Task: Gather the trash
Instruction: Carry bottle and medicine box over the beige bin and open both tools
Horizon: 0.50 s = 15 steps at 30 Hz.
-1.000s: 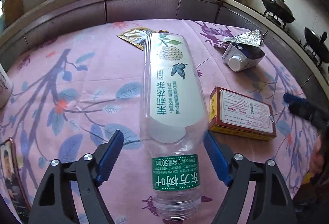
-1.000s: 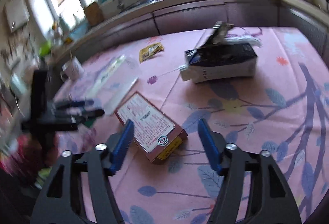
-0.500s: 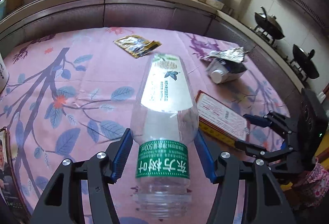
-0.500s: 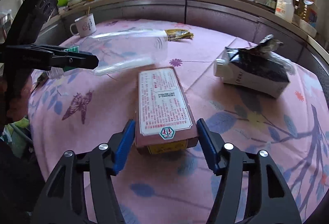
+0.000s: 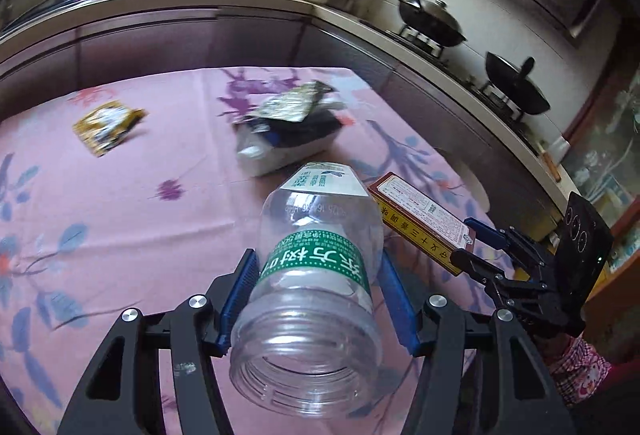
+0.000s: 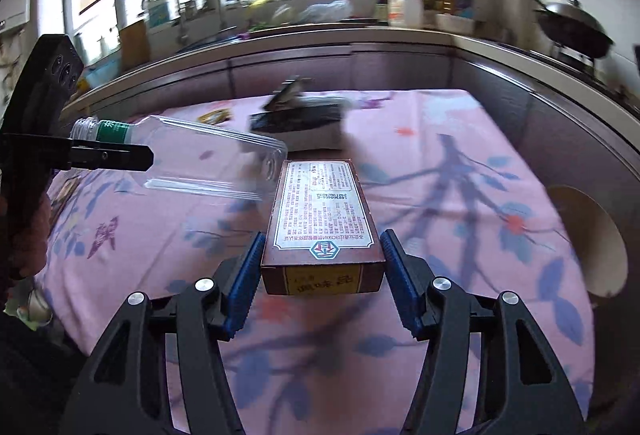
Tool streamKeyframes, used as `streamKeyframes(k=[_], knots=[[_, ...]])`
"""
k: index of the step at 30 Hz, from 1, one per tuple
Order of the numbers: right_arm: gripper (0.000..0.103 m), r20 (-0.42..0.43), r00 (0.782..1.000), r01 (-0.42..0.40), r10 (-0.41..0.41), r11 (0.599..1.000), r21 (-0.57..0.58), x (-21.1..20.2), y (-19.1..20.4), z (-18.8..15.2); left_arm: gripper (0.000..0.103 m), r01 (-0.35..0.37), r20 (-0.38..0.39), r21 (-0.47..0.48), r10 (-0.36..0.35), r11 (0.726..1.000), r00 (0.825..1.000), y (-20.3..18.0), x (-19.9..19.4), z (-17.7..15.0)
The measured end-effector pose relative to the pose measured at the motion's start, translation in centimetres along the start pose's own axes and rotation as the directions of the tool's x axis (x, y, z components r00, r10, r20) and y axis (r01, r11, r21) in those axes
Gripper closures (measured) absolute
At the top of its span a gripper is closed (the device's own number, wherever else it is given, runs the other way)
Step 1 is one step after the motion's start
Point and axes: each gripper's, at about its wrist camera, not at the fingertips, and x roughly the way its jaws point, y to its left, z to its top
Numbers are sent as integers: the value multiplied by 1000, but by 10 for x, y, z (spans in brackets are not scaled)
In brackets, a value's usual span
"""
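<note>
While carried clear of pink tablecloth [image 5: 120, 195]: empty bottle [image 5: 316, 271] pinched near neck in left gripper [image 5: 320, 299], box [image 6: 324, 223] squeezed endwise in right gripper [image 6: 322, 275]. Both lifted, likely bin-bound. Carton [image 5: 288, 139], wrapper [image 5: 106, 125] left lying on table.

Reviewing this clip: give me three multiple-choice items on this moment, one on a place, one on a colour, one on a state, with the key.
1. Where does the yellow sachet lie?
A. on the pink tablecloth
B. inside the bottle
C. on the stove

2. What colour is the band near the neck of the clear bottle?
A. red
B. green
C. black

3. What is between the pads of the right gripper?
A. nothing
B. the crushed carton
C. the brown box

Key: 1 A, the sachet lies flat on the cloth at the far left. 2 B, the band shows green with white print. 3 C, the blue pads press on both sides of the box; the crushed carton lies on the table.
</note>
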Motion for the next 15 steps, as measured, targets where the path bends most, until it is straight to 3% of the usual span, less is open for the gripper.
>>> streamKeyframes(k=[8, 15], knots=[[46, 33, 991, 128, -133, 984, 127, -26, -66, -18, 43, 98, -46, 71, -95, 993, 994, -64, 57, 31], [46, 18, 965, 251, -262, 941, 229, -38, -136, -30, 43, 149, -90, 164, -136, 975, 987, -132, 113, 58]])
